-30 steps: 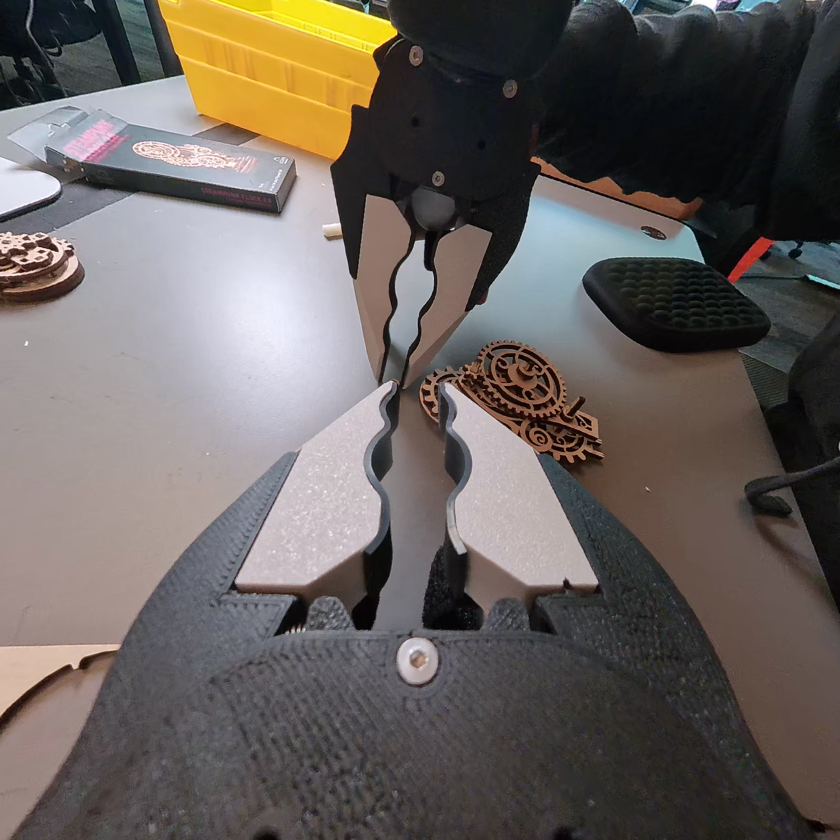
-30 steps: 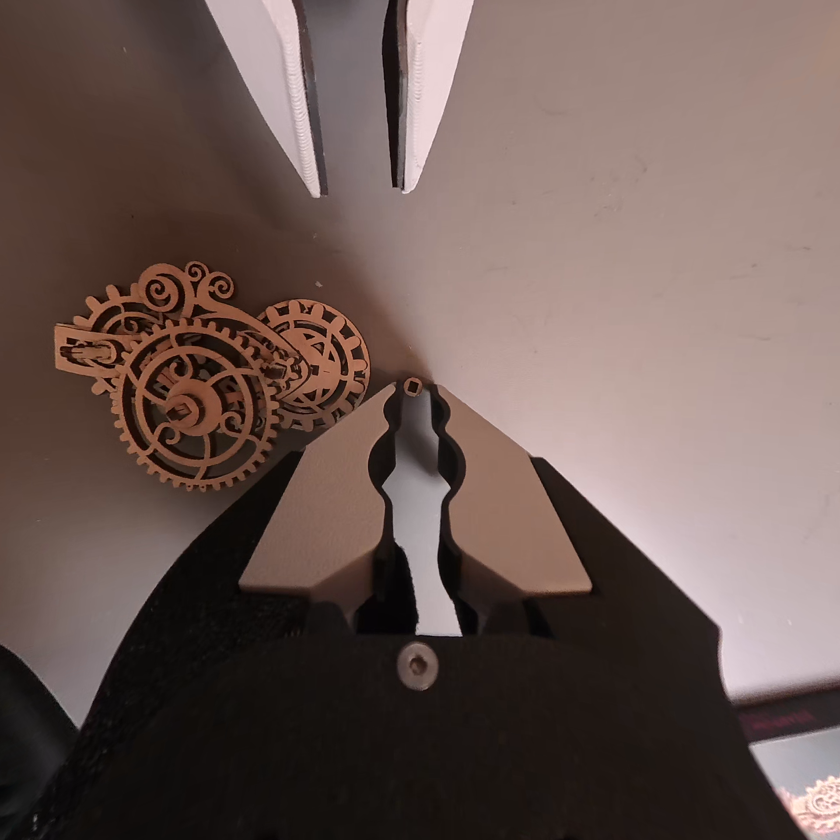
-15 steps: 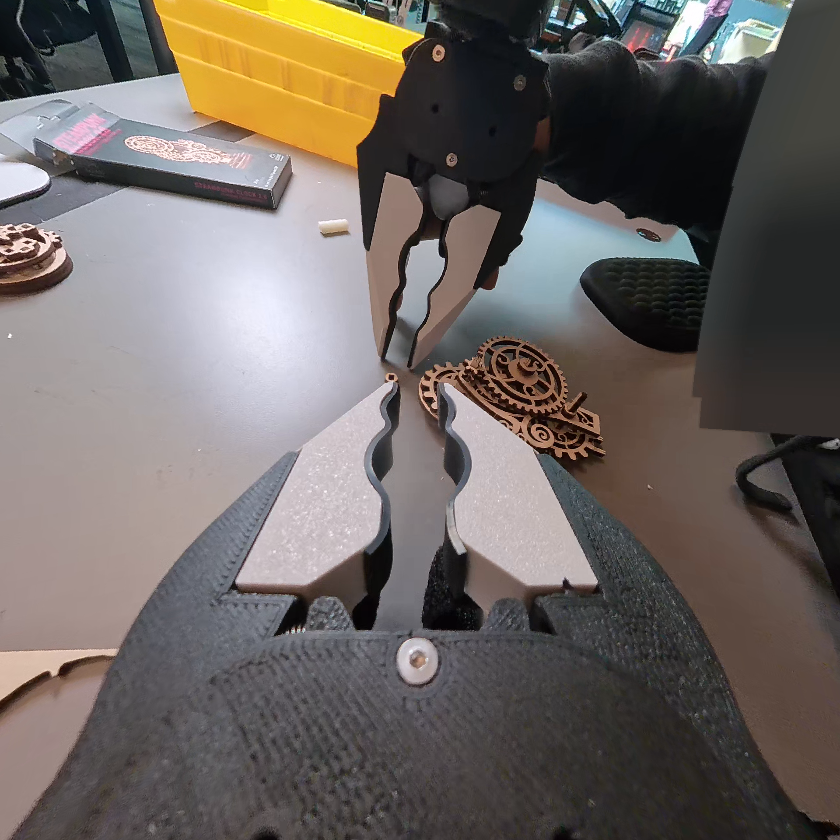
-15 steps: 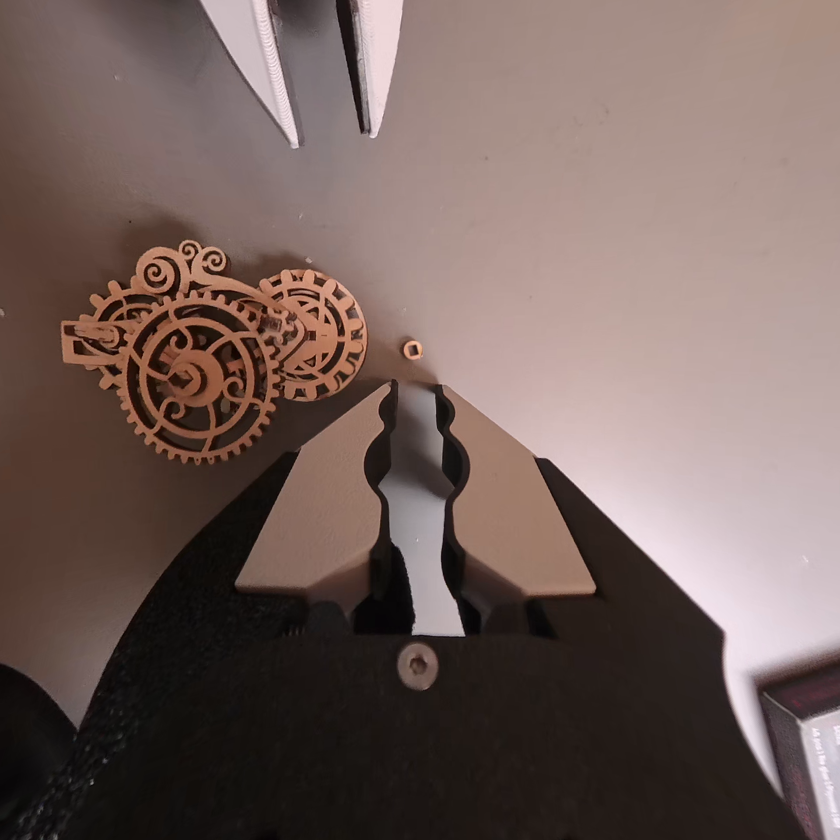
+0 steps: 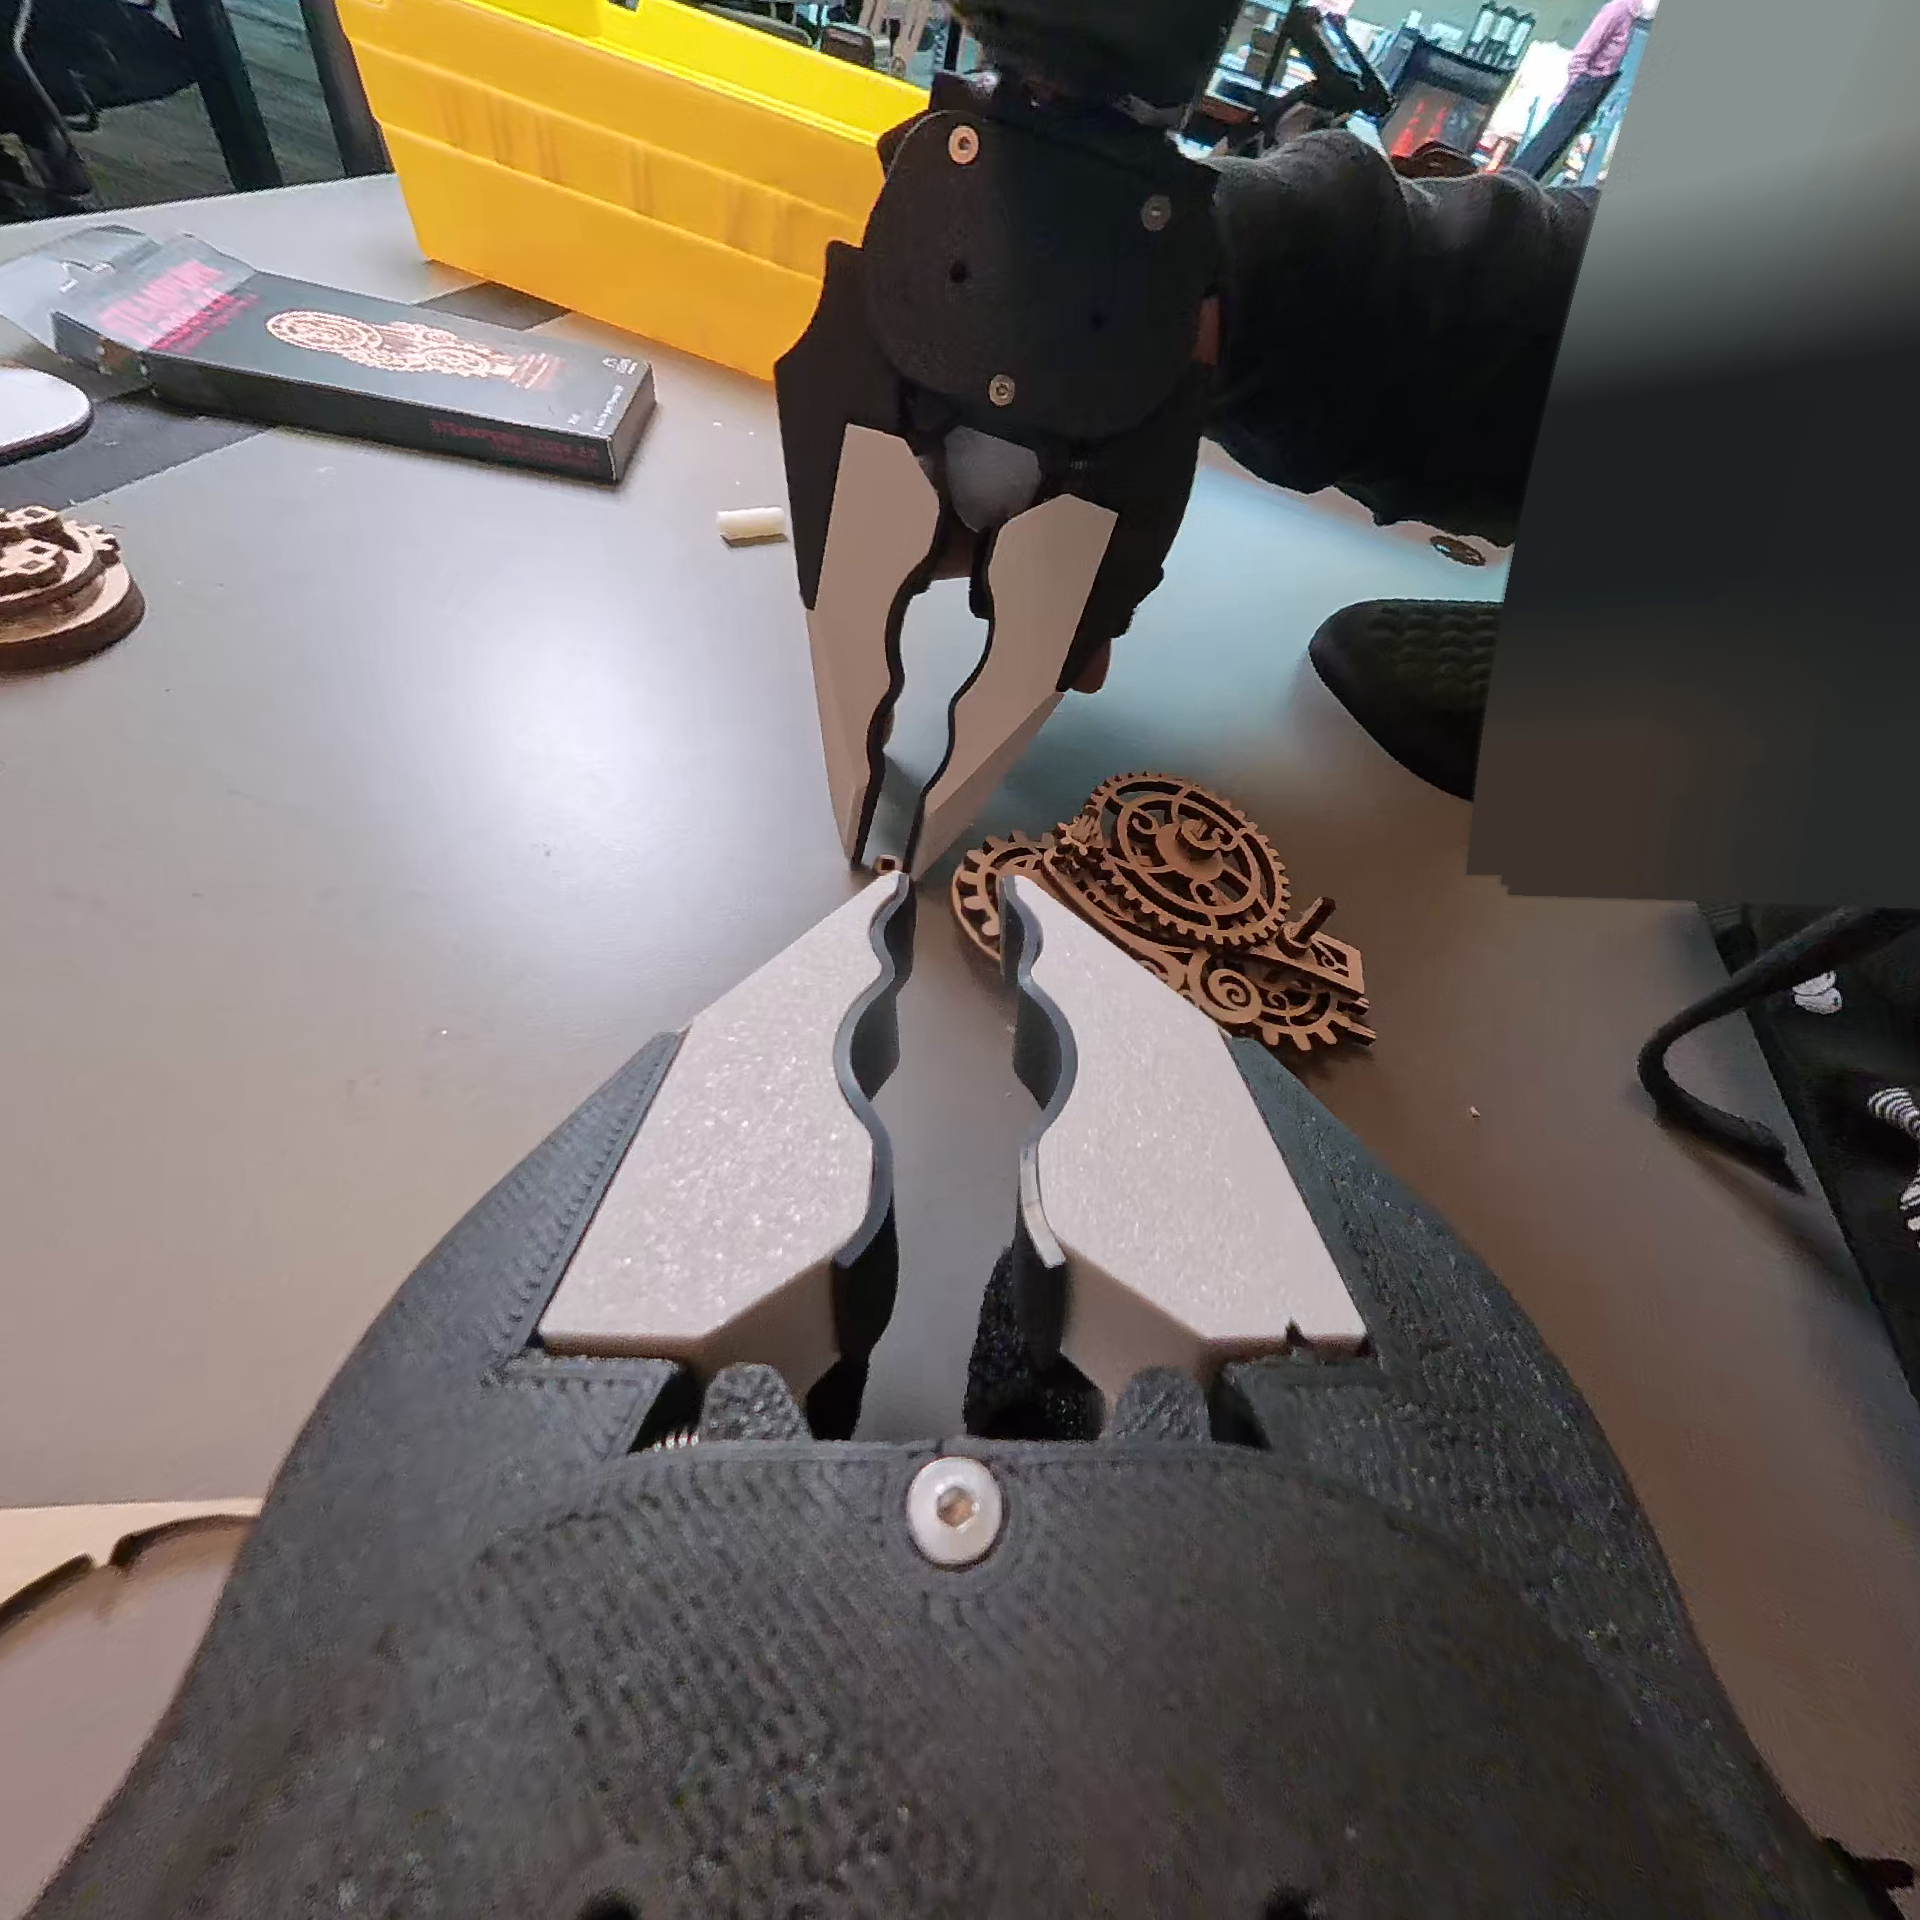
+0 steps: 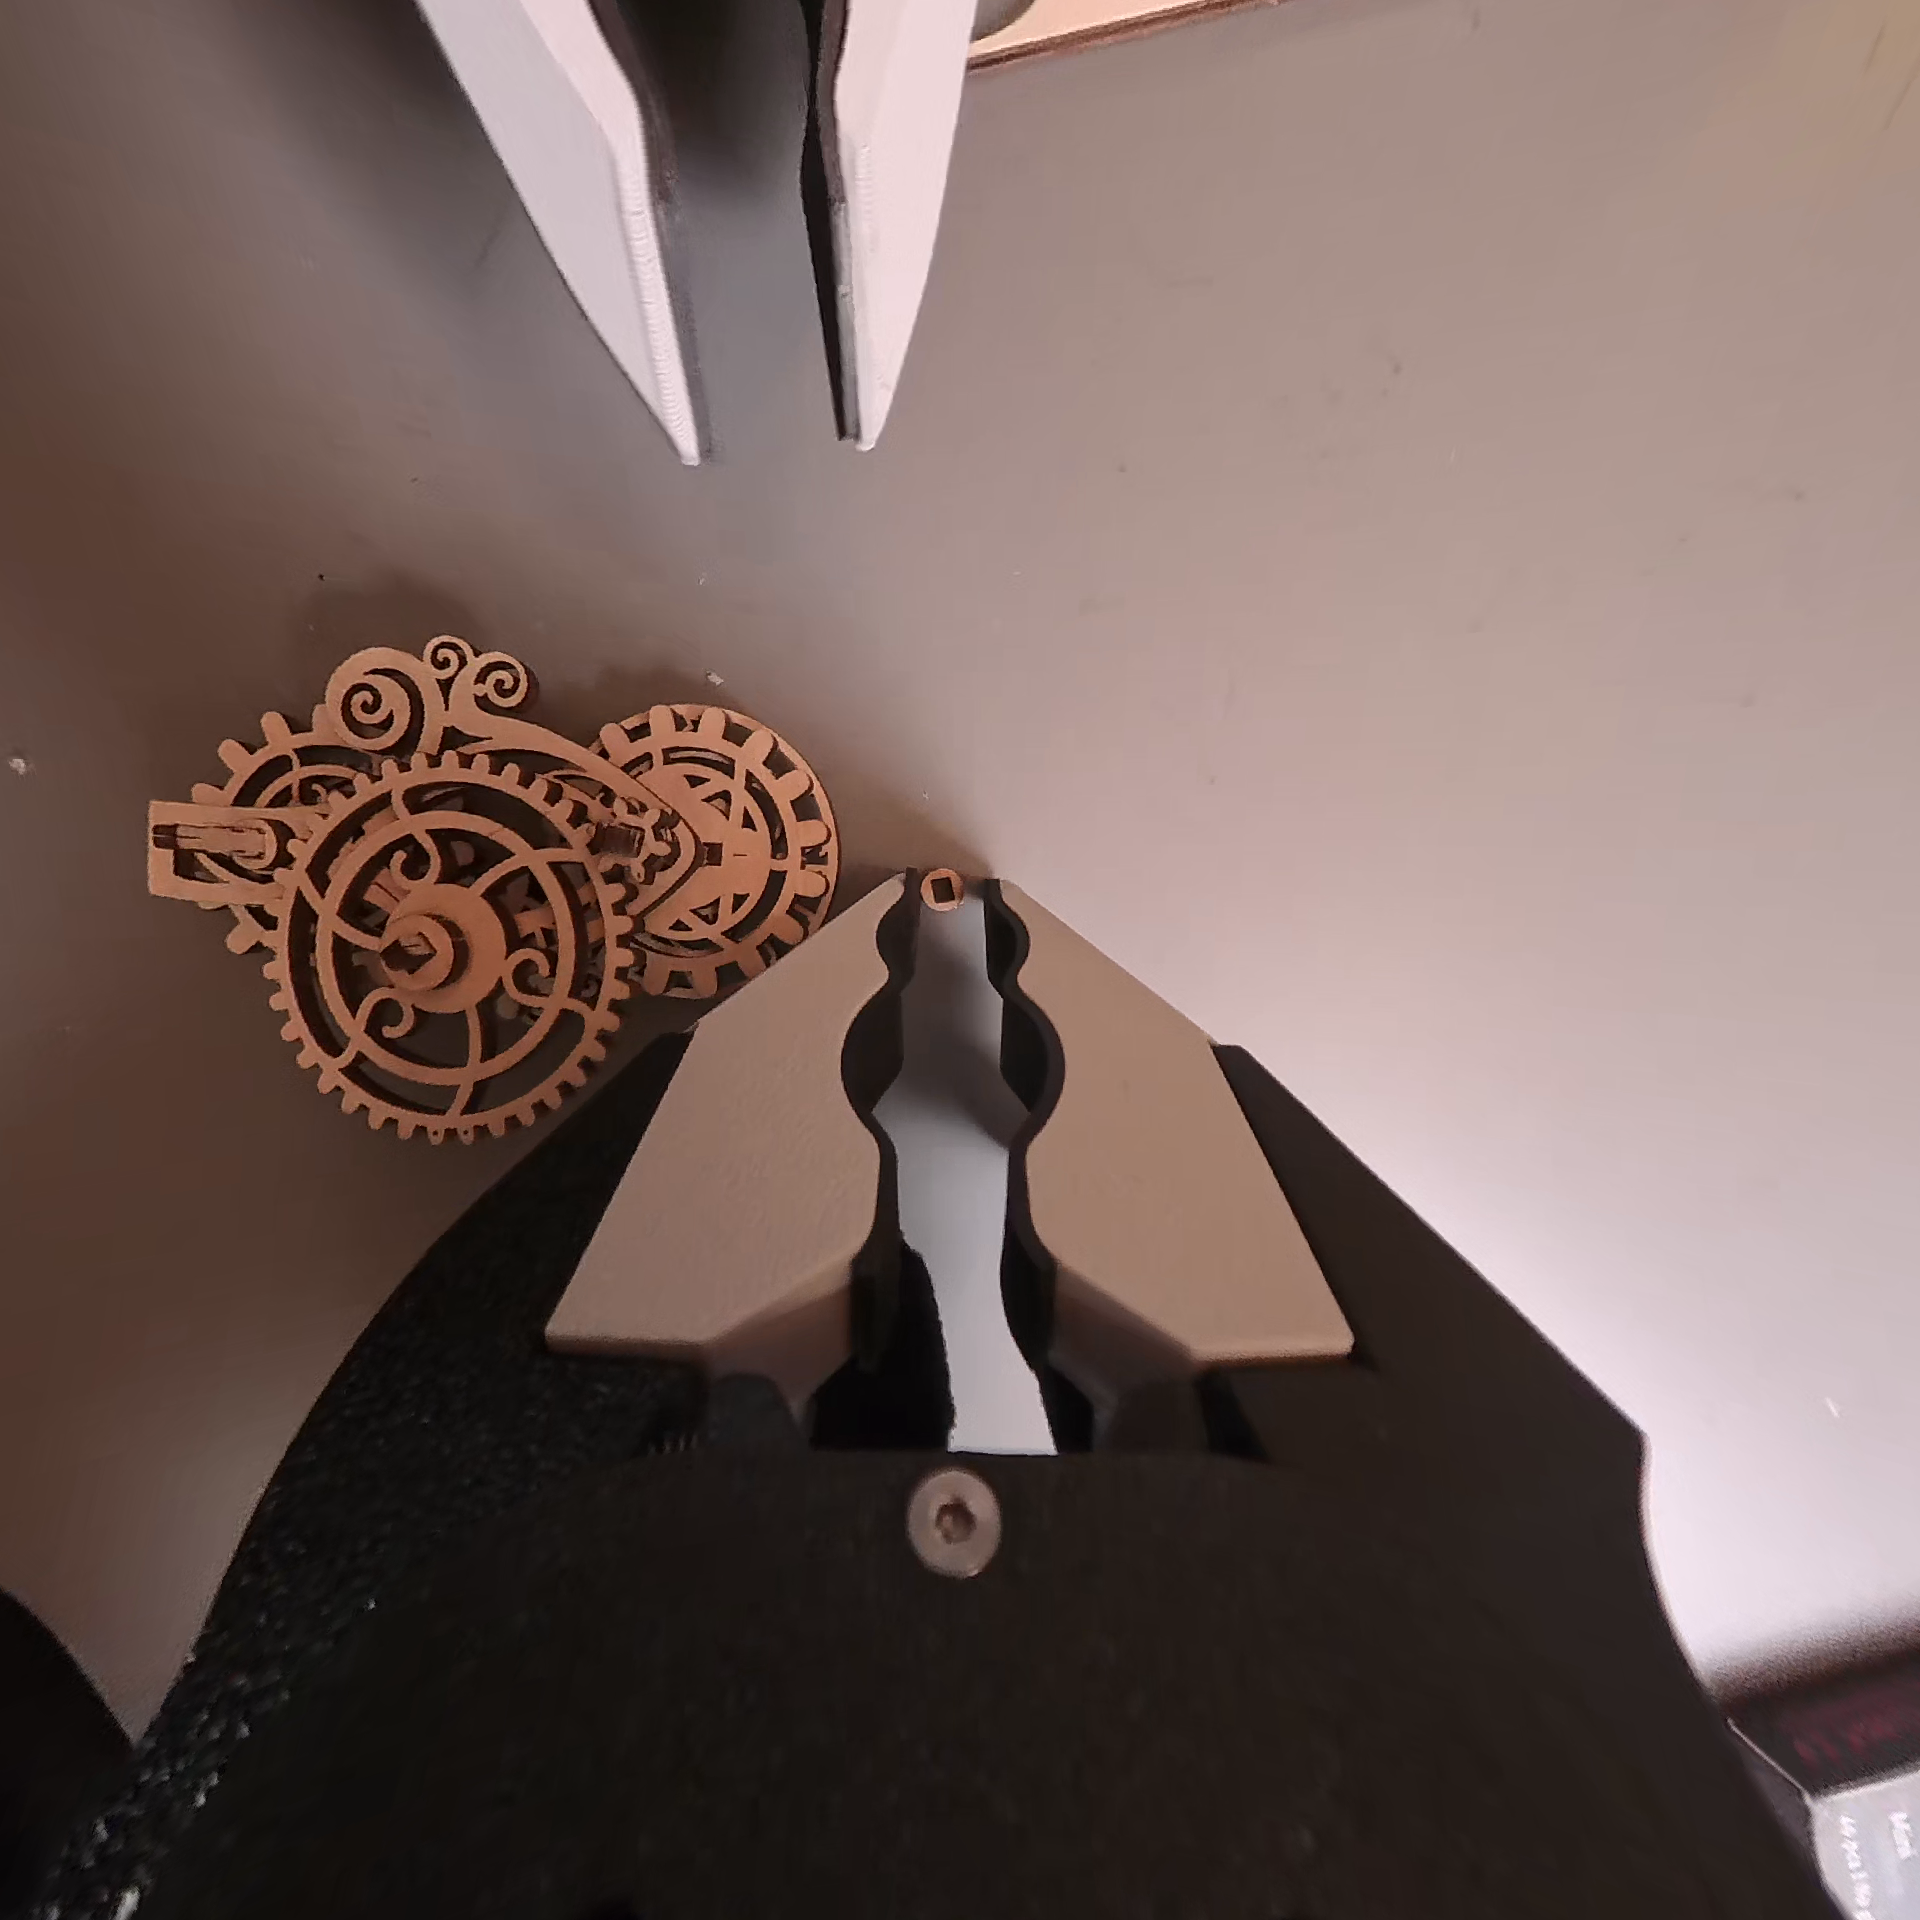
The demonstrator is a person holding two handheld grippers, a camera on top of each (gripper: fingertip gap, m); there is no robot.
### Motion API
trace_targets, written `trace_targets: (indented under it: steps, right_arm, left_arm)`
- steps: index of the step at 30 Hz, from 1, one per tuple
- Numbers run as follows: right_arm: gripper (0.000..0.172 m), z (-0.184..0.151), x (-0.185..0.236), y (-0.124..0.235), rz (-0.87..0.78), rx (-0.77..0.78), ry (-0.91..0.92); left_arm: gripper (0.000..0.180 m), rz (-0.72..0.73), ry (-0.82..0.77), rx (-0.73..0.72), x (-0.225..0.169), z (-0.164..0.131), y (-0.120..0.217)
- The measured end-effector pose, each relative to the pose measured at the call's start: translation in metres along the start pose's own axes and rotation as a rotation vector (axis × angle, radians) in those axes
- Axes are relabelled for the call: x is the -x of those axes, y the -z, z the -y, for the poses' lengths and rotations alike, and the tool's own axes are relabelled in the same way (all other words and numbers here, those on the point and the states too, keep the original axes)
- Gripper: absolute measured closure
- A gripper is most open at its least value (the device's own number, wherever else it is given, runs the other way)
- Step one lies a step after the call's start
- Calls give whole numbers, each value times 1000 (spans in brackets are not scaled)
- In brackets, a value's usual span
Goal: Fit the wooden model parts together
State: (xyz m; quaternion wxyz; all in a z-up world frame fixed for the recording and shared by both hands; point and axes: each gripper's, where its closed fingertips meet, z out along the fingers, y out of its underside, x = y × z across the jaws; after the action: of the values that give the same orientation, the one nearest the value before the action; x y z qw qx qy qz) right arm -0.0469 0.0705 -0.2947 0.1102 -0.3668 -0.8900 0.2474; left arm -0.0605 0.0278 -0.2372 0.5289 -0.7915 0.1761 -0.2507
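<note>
Mosaic patches cover the upper right of the left wrist view, cutting off part of a black textured pad (image 5: pixel 1397 686) and the sleeve behind the right gripper (image 5: pixel 886 864). A yellow bin (image 5: pixel 623 166) at the far edge of the grey table (image 5: pixel 416 779) is cropped by the frame, so its contents cannot be made out. A dark flat box (image 5: pixel 364 384) lies in front of it, a small white stub (image 5: pixel 750 525) lies nearby, and another wooden piece (image 5: pixel 52 597) is cut off at the left border.

Between the right gripper's 2 fingertips sits a tiny wooden ring (image 6: pixel 940 889) with a square hole, flat on the table. One pad touches or nearly touches it, while a sliver of table shows between it and the other pad, so the claw is released, not clamped on it. The wooden gear assembly (image 6: pixel 468 914) lies just beside that gripper, apart from the ring.

The left gripper (image 5: pixel 956 894) points toward the ring with its fingers parted and nothing between them. Its tips partly hide the near gear of the assembly.
</note>
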Motion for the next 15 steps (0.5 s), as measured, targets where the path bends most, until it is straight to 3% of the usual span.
trace_targets:
  steps: [4,8,12,15]
  right_arm:
    - [165,0,3,2,-1,3,3]
    - [166,21,14,36,-31,-110,-43]
    - [166,36,49,69,-69,-152,-41]
    - [166,33,77,67,-81,-116,-77]
  left_arm:
    - [163,-71,-40,-20,-17,5,-1]
    - [160,-122,-102,-6,-36,5,-2]
    - [158,-127,-193,42,-52,0,-6]
    - [157,-130,-248,71,-60,-5,-9]
